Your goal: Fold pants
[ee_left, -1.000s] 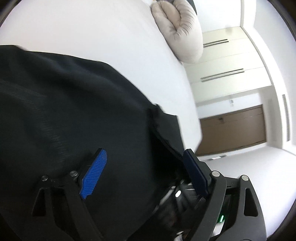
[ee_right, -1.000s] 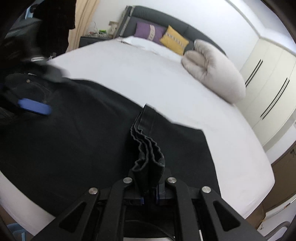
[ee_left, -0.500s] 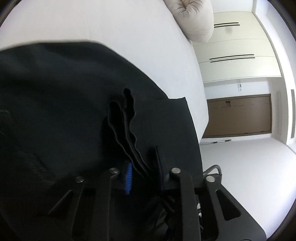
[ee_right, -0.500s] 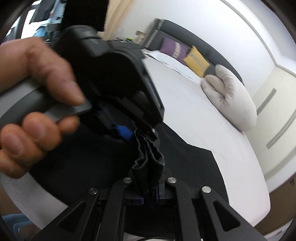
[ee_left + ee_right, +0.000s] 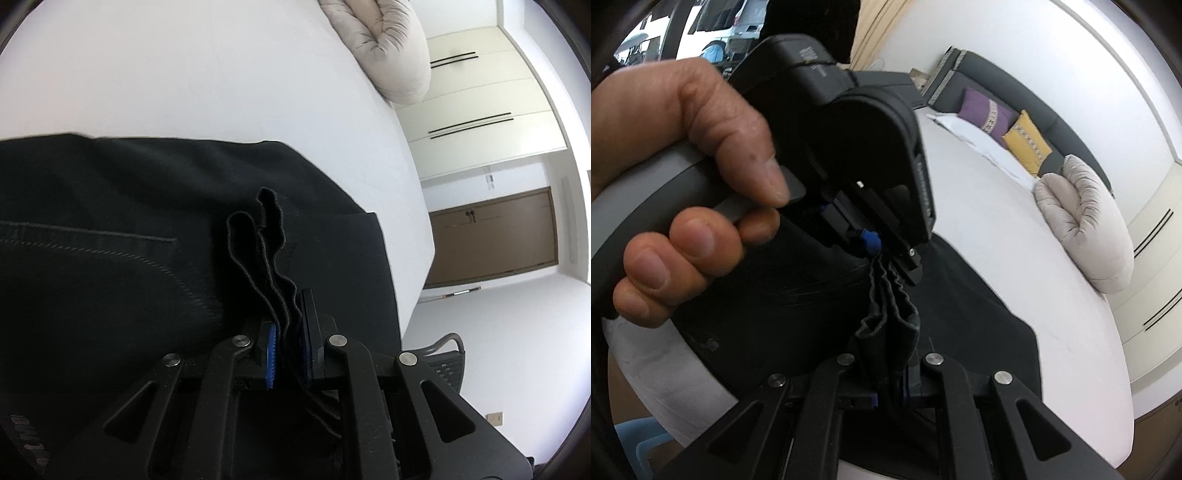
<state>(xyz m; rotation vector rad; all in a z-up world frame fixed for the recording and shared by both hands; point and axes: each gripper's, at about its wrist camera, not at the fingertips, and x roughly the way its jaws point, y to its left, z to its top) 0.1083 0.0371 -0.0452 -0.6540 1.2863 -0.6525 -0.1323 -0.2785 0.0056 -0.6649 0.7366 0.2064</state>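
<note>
The left gripper pinches a bunched edge of the black pants between its blue pads. The right gripper likewise clamps the same bunched hem. The pants lie spread on the white bed, at 9 o'clock in the left view. Only the right view shows the hand gripping the left tool, plus purple and yellow cushions at 2 o'clock. Only the left view shows a brown door at 3 o'clock.
</note>
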